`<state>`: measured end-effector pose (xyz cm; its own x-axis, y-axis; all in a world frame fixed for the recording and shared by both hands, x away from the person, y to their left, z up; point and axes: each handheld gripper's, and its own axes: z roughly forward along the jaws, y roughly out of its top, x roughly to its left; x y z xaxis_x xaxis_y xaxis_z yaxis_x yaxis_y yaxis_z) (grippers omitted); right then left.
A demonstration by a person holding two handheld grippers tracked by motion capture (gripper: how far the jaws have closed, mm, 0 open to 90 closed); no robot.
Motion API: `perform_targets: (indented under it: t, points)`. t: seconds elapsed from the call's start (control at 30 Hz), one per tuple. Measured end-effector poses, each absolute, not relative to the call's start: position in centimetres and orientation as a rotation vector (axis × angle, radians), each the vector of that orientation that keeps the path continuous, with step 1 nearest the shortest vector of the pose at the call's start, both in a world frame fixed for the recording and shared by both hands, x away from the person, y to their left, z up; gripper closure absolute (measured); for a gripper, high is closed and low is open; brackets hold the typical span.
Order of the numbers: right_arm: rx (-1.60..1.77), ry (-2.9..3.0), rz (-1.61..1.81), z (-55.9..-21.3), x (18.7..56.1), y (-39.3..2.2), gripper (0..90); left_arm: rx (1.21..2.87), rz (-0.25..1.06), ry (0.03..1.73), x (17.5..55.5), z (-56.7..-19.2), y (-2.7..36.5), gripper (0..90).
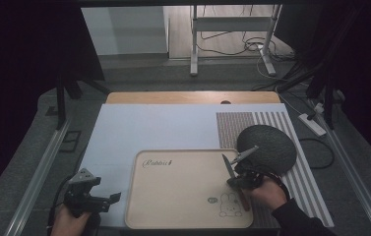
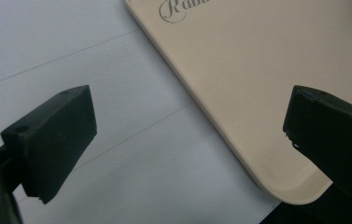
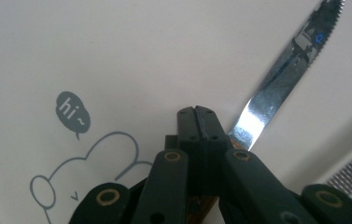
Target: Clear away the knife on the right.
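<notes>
Cream plastic is what the tray (image 1: 173,196) is made of, and it is sitting on the pale sheet (image 1: 158,128) with a script word near its top edge and a rabbit drawing (image 1: 231,205) at its near right corner; over that corner the right gripper (image 1: 236,181) is holding a serrated knife (image 1: 230,166), its jaws pressed together on the wooden handle end while the steel blade is pointing away up the tray. In the right gripper view the blade (image 3: 285,74) is slanting up and to the right of the closed jaws, and the speech bubble (image 3: 73,113) of the rabbit is lying to their left. Judging from this, the knife is already picked up and is being carried over the tray, with setting it down and letting go still appearing to be left. A dark round mat (image 1: 266,147) is lying just beyond the tray's right side, on a striped cloth (image 1: 301,162). The left gripper (image 1: 105,200) is waiting beside the tray's near left corner (image 2: 299,191), its jaws standing wide apart and gripping nothing
</notes>
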<state>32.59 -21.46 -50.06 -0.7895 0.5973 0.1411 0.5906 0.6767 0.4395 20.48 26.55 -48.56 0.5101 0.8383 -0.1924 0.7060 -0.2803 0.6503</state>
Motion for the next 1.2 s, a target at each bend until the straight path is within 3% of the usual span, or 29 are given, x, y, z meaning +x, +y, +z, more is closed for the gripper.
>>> perform_targets:
  t: [0.6, 1.2]
  points:
    - [1.094, 2.838, 0.75, -49.8, 32.7, -23.3, 88.7, 2.057, 0.243, 1.256, 20.5, -48.6, 26.6, 2.7]
    - [0.938, 2.75, 0.852, -48.5, 32.1, -22.1, 48.0, 2.054, 0.244, 1.258, 20.5, -48.6, 26.5, 2.7]
